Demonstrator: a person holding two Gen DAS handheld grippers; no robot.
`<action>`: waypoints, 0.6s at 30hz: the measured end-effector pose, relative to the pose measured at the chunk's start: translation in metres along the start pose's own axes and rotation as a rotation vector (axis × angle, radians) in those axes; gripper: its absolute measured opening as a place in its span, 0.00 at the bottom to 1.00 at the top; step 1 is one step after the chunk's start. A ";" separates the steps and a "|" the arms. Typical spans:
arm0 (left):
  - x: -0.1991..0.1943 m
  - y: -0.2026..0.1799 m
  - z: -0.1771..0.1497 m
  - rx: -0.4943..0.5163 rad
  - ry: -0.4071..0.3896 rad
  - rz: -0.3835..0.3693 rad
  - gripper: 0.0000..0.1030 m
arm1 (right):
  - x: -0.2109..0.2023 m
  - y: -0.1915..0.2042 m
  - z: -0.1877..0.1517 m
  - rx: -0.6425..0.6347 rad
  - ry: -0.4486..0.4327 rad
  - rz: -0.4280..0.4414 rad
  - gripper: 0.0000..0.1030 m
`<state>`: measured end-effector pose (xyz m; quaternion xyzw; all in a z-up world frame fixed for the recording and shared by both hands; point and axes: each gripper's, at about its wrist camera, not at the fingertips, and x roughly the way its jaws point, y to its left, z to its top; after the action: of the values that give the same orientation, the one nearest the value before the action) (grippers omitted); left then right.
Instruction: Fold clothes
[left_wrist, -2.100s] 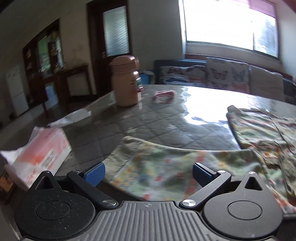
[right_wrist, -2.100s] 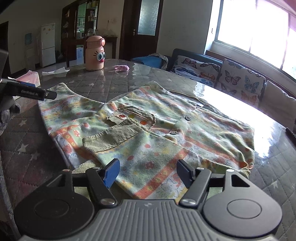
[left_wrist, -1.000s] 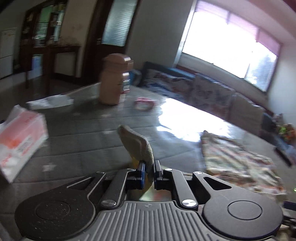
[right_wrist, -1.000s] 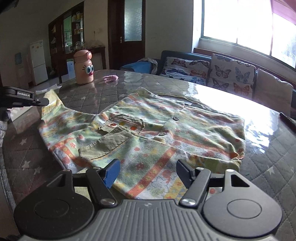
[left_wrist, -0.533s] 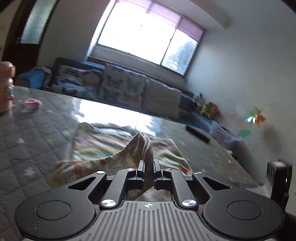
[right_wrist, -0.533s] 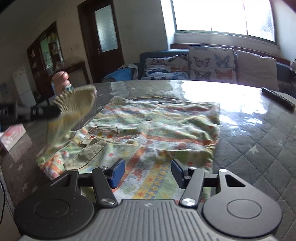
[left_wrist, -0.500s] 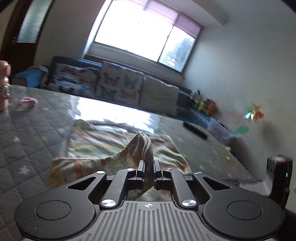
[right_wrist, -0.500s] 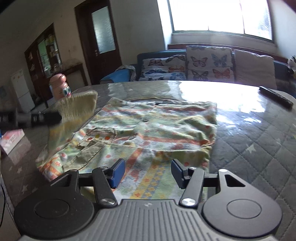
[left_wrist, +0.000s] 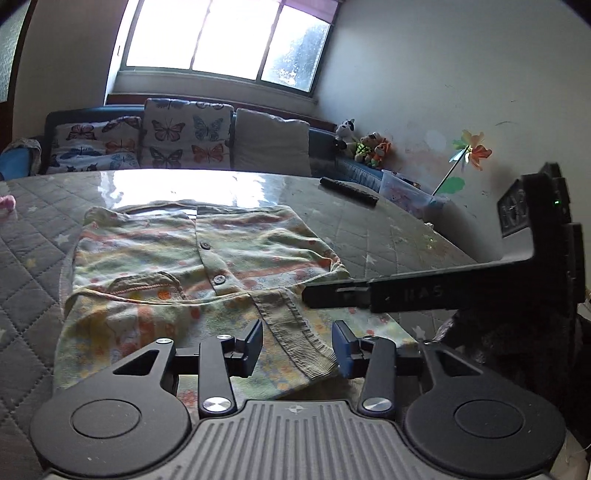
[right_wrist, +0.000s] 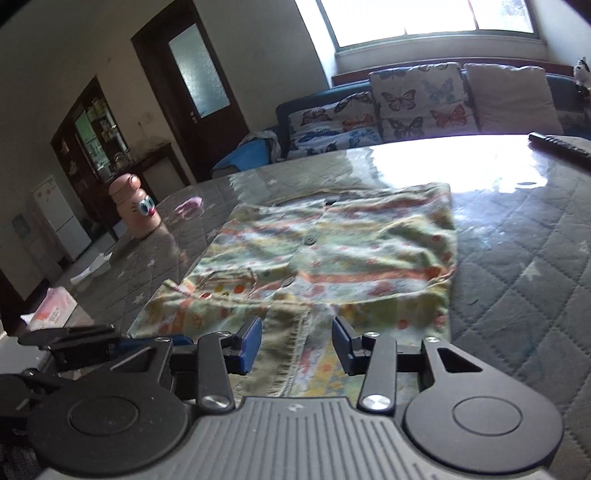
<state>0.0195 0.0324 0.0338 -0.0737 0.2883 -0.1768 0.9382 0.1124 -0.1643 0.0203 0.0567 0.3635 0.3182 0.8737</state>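
A small floral button shirt (left_wrist: 192, 266) lies flat on the quilted table, with one sleeve folded across its front. The sleeve's ribbed cuff (left_wrist: 295, 332) lies between the open jaws of my left gripper (left_wrist: 297, 349), which holds nothing. In the right wrist view the shirt (right_wrist: 332, 254) lies ahead, and my right gripper (right_wrist: 296, 345) is open and empty just above the folded sleeve's cuff (right_wrist: 291, 343). The right gripper's body shows at the right of the left wrist view (left_wrist: 424, 291); the left gripper shows at the lower left of the right wrist view (right_wrist: 74, 339).
A black remote (left_wrist: 349, 191) lies on the table (right_wrist: 524, 280) beyond the shirt. A pink bottle (right_wrist: 135, 210), a pink item (right_wrist: 188, 206), crumpled paper (right_wrist: 92, 269) and a tissue pack (right_wrist: 51, 308) sit at the left. A sofa with butterfly cushions (left_wrist: 184, 140) stands behind.
My left gripper carried the sleeve cuff across the shirt to the right, laid it down and opened. My right gripper stayed open and moved in over the folded cuff.
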 end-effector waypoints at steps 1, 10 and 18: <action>-0.004 0.004 0.000 0.002 -0.007 0.015 0.45 | 0.004 0.002 -0.002 -0.005 0.014 0.002 0.42; -0.044 0.058 -0.008 -0.066 -0.047 0.247 0.55 | 0.019 0.011 -0.013 -0.017 0.088 0.002 0.24; -0.066 0.076 -0.033 -0.055 0.005 0.337 0.65 | 0.005 0.017 -0.001 -0.047 0.033 -0.012 0.08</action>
<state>-0.0286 0.1260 0.0226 -0.0498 0.3037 -0.0092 0.9514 0.1056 -0.1476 0.0225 0.0287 0.3707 0.3225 0.8705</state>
